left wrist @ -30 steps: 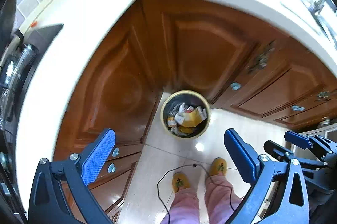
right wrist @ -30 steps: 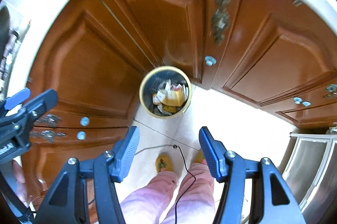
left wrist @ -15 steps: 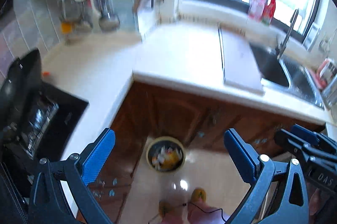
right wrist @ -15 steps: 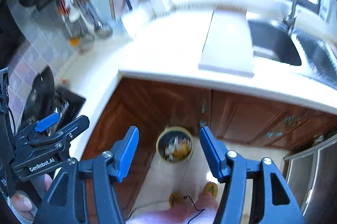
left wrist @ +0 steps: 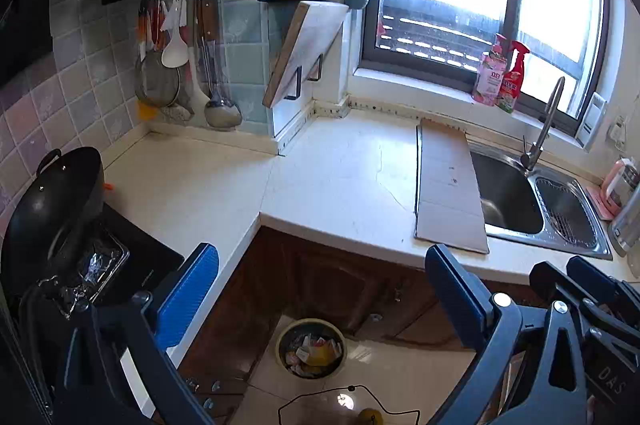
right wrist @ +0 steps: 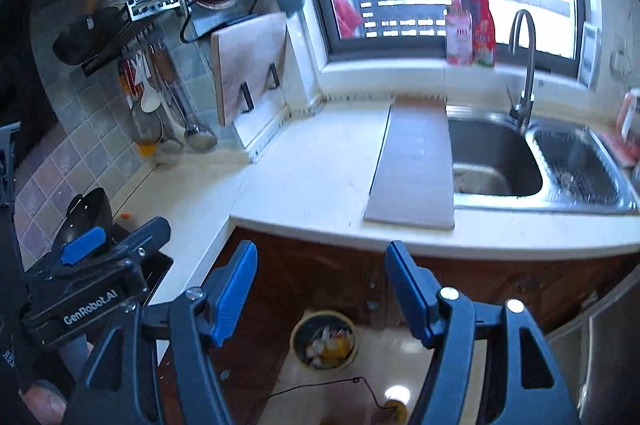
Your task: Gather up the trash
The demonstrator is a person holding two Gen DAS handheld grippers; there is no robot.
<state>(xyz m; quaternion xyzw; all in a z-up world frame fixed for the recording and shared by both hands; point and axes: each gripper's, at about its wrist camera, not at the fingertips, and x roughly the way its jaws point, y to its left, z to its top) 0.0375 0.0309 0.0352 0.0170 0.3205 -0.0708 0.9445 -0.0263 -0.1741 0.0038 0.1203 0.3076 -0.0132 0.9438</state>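
Note:
A round trash bin (left wrist: 311,348) with paper and yellow wrappers in it stands on the floor against the brown corner cabinets; it also shows in the right wrist view (right wrist: 324,339). My left gripper (left wrist: 322,291) is open and empty, held high over the floor in front of the counter. My right gripper (right wrist: 320,289) is open and empty too, at about the same height. Each gripper shows at the edge of the other's view. I see no loose trash on the white counter (left wrist: 340,177).
A flat cardboard sheet (left wrist: 446,191) lies on the counter beside the steel sink (left wrist: 508,197). A black wok (left wrist: 48,209) sits on the stove at left. Utensils and a cutting board (left wrist: 304,53) hang on the tiled wall. Bottles (left wrist: 500,73) stand on the windowsill.
Both grippers have tilted up from looking straight down at the bin to facing the counter, sink and window. The bin has dropped to the bottom of both views. Both stayed open.

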